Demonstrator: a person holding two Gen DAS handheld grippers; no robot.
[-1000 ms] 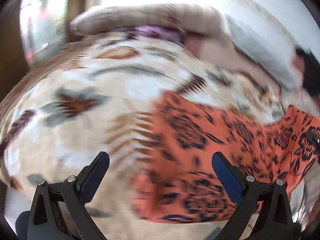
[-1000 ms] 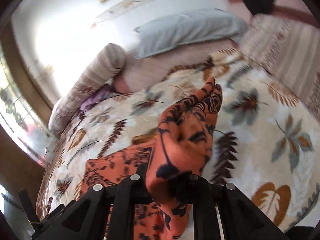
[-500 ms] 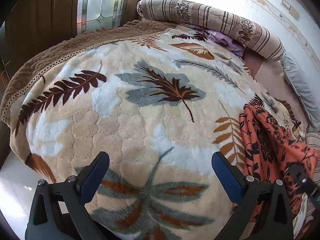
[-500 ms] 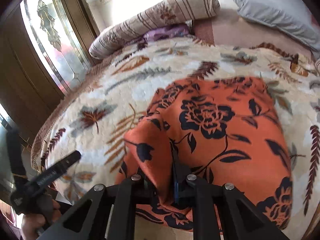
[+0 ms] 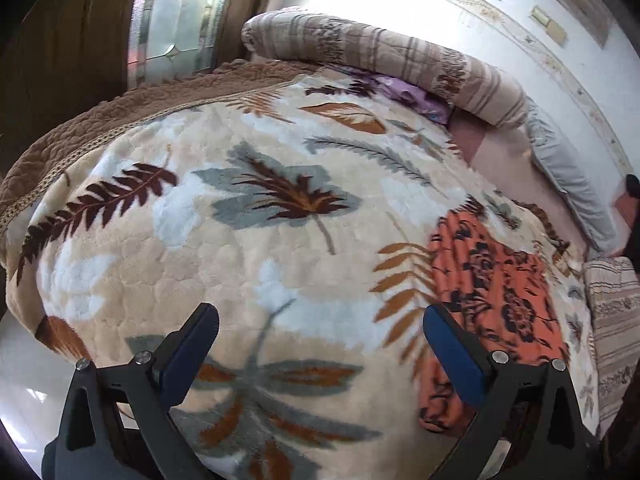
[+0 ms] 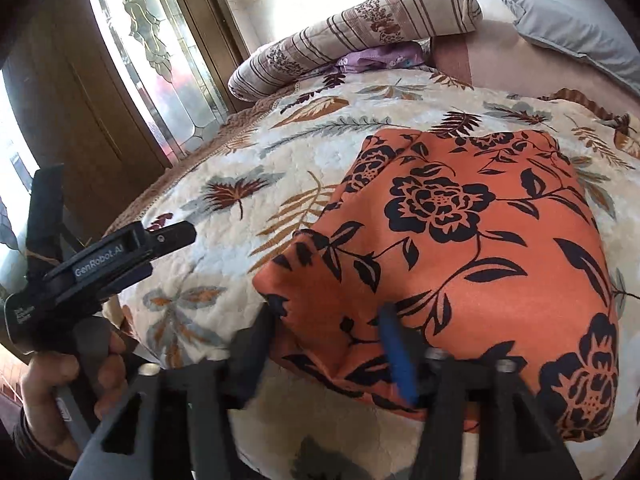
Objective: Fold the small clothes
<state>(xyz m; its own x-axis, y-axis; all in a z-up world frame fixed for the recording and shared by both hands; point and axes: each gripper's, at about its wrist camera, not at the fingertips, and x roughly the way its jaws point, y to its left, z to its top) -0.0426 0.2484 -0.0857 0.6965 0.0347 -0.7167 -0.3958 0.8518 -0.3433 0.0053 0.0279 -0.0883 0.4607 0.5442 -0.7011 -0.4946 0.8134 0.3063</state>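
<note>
An orange garment with black flowers [image 6: 472, 240] lies folded on the leaf-print blanket [image 6: 224, 220]. It also shows in the left wrist view [image 5: 492, 292], at the right. My right gripper [image 6: 328, 332] is open, its jaws spread on either side of the garment's near left corner; the cloth lies slack between them. My left gripper [image 5: 320, 336] is open and empty above the blanket [image 5: 248, 240], left of the garment. It shows from the side in the right wrist view [image 6: 120, 252], held in a hand.
A striped bolster [image 5: 384, 64], a purple cloth [image 5: 412, 96] and a grey pillow [image 5: 568, 176] lie at the bed's far side. A wooden door with patterned glass [image 6: 132, 72] stands left. The bed's near edge drops to a pale floor [image 5: 20, 364].
My right gripper has opened and let go of the garment's corner. The garment has settled flat and folded. My left gripper has swung away to the left.
</note>
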